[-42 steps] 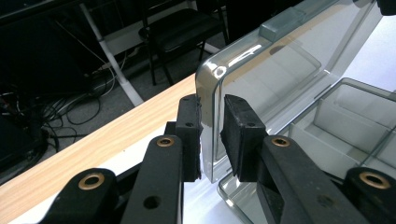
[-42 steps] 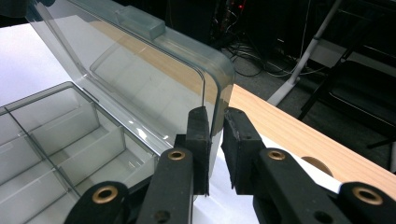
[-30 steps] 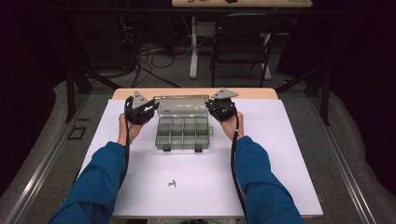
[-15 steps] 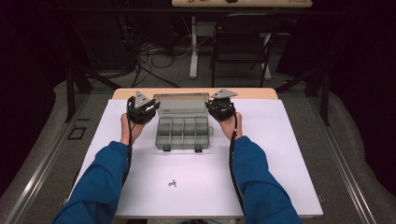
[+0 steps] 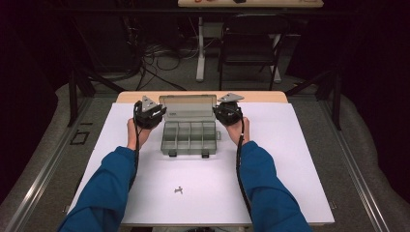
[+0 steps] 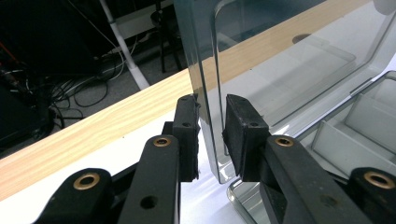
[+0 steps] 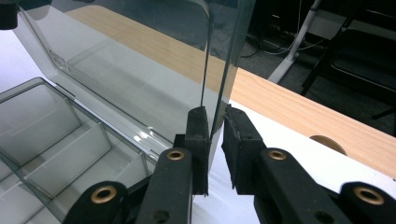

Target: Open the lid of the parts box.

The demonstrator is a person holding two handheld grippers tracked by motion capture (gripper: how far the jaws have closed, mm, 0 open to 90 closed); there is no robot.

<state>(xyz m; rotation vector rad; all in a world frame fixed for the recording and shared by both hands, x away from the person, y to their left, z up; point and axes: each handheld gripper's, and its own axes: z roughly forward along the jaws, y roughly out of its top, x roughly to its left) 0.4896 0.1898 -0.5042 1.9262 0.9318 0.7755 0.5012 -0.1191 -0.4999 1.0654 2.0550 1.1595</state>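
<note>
Frame centre: organizer box [image 5: 189, 137] on bench [image 5: 290, 159], lid [image 5: 187, 107] raised. Left gripper [image 6: 211, 135] and right gripper [image 7: 215, 140] fingers straddle the lid's side edges, slightly parted.

Dark room, grey floor [image 5: 48, 159], black folding chair [image 5: 251, 46] — tangled cables [image 5: 154, 58].

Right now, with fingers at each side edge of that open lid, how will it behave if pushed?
The lid looks like thin clear plastic, so it probably flexes and swings on its hinge. Smooth edges may slip between the fingers. The box seems empty and light, so it likely slides.
</note>
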